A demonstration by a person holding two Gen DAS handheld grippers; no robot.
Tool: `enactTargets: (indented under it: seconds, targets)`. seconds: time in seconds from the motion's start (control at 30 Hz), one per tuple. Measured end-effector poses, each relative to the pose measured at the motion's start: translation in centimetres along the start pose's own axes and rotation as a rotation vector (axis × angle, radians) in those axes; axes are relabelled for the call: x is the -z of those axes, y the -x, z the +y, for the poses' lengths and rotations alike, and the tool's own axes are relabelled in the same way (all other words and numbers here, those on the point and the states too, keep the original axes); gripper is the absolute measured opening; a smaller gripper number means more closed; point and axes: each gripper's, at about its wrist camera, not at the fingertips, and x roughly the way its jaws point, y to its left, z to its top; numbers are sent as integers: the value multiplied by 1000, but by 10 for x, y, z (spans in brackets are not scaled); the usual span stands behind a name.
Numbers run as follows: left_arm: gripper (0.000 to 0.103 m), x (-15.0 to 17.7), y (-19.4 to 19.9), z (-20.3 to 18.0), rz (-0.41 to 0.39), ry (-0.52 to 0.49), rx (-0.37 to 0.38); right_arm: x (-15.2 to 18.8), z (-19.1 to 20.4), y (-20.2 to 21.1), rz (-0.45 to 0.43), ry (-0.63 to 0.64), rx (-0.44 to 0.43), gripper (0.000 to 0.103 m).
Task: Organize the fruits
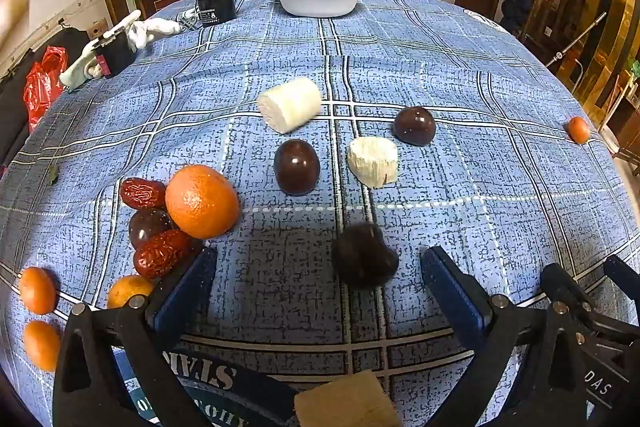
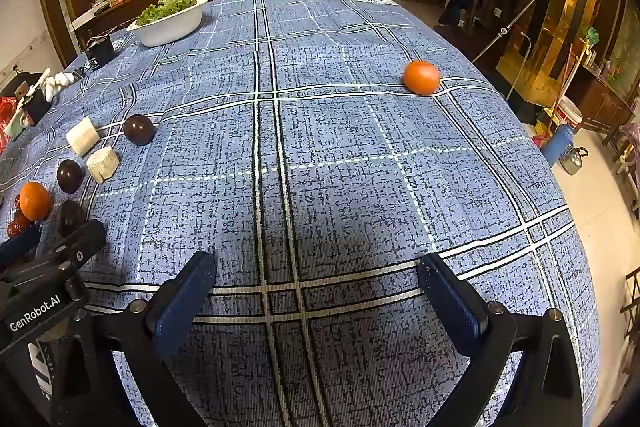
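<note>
Between the left gripper's (image 1: 318, 277) spread blue pads, nothing is clamped; a blurred dark fruit (image 1: 364, 255) lies on the blue checked tablecloth (image 1: 500, 187) just inside the right-hand pad, apparently rolling. The right gripper (image 2: 316, 291) also stands wide apart and empty over bare cloth.

To do this step well, I'd wait for that dark fruit to settle, centre the pads on it, and close gently, since it is round and smooth and likely to squirt out.

Outward from the left gripper: at twelve o'clock two glossy dark fruits (image 1: 297, 167) and two white cut chunks (image 1: 373, 161); at ten o'clock a large orange (image 1: 202, 201) touching two red dates (image 1: 160, 254) and a fourth dark fruit (image 1: 149, 225); at nine, three small oranges (image 1: 37, 290). A lone orange (image 2: 421, 77) sits well apart at the right gripper's one o'clock, making five oranges. A white bowl (image 1: 318, 3) of greens stands far off at twelve.
</note>
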Motion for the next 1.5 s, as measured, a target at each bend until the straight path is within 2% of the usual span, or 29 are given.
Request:
enactTargets:
  seconds: [1.5]
  targets:
    - [103,0,0,0,-10,-4,-6,-1,0,0,6,1,2,103]
